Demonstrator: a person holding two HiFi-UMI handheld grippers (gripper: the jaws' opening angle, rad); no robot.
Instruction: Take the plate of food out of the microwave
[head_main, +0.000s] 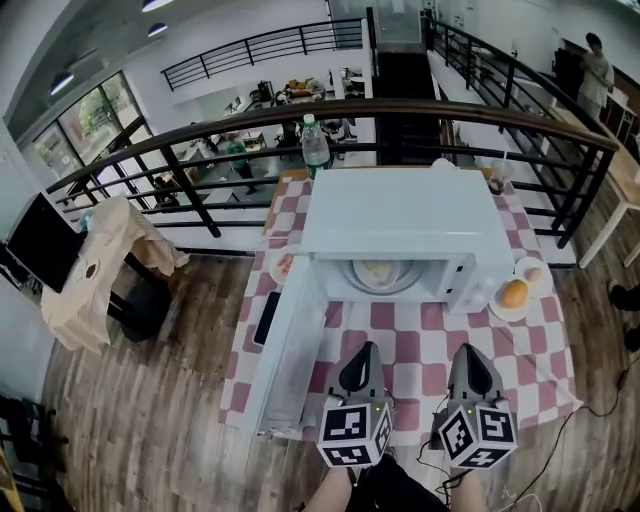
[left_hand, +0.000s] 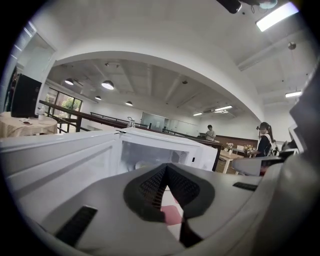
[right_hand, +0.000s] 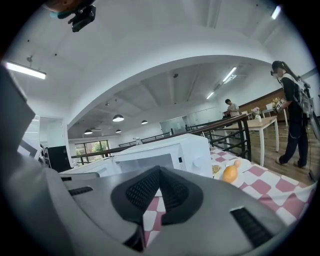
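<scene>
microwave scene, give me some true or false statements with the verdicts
1. The microwave has its door open. True.
2. The plate of food is out on the tablecloth. False: it sits inside the microwave.
3. The left gripper and right gripper are both shut and empty. True.
4. In the head view, the orange food lies left of the microwave. False: it lies to its right.
5. A bottle stands behind the microwave. True.
</scene>
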